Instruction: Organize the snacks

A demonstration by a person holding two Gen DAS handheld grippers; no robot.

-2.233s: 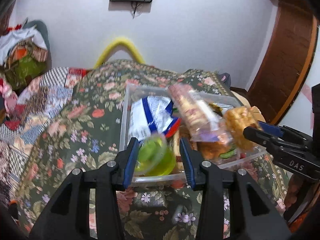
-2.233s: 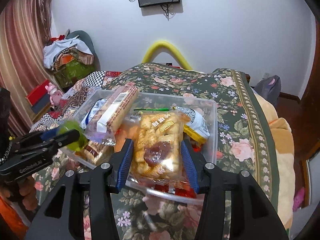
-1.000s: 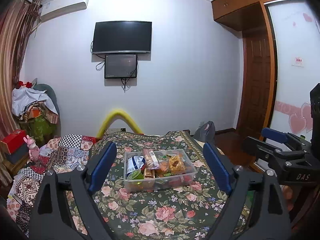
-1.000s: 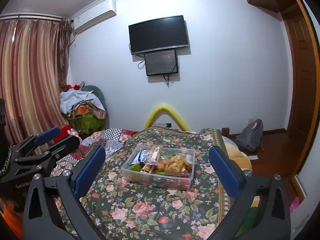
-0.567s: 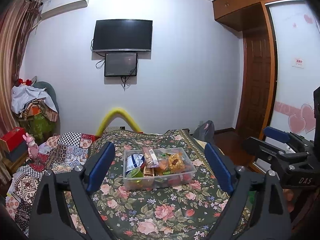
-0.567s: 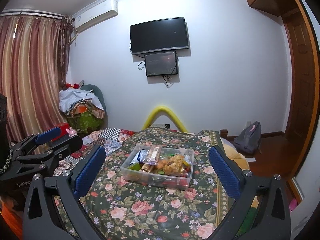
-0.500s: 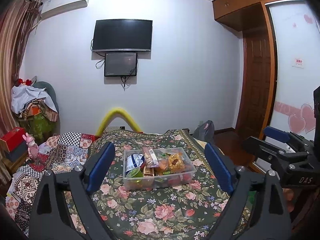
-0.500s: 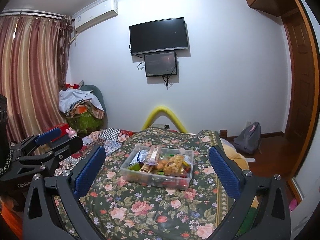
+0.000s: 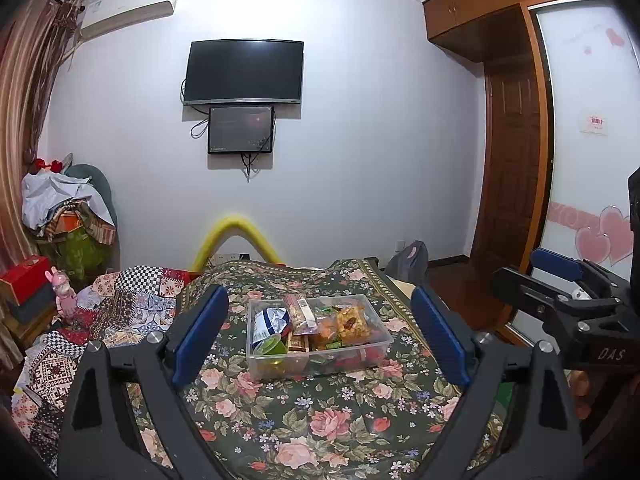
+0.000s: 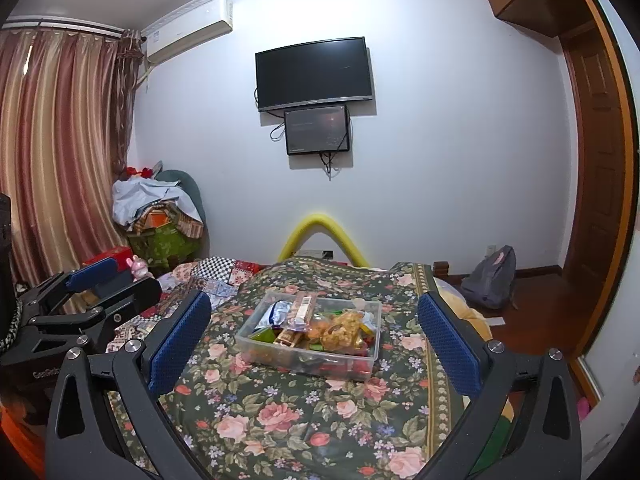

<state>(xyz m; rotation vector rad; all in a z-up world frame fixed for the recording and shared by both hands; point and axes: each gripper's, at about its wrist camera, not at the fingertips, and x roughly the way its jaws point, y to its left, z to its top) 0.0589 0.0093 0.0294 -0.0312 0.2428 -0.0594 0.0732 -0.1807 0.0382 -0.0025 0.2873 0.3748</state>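
Observation:
A clear plastic bin (image 9: 256, 356) full of snacks stands on the floral bedspread (image 9: 320, 412); it also shows in the right wrist view (image 10: 372, 354). In it lie a blue-white chip bag (image 9: 267, 320), a green jelly cup (image 9: 272, 347), a long cracker pack (image 9: 299, 308) and an orange snack bag (image 9: 349, 320). My left gripper (image 9: 320, 336) is wide open and empty, well back from the bin. My right gripper (image 10: 314, 338) is wide open and empty too, also held back. Each gripper shows at the edge of the other's view.
A patchwork quilt (image 9: 132, 296) lies left of the bedspread. A clothes pile (image 10: 156, 208) and a red box (image 9: 24, 280) are at the left. A yellow foam arch (image 10: 324, 236) stands behind the bed. A grey backpack (image 10: 492, 276) and a wooden door (image 9: 512, 168) are at the right.
Both grippers let go of their snacks in the bin, opened wide and pulled far back from it. Over the last half second nothing has moved.

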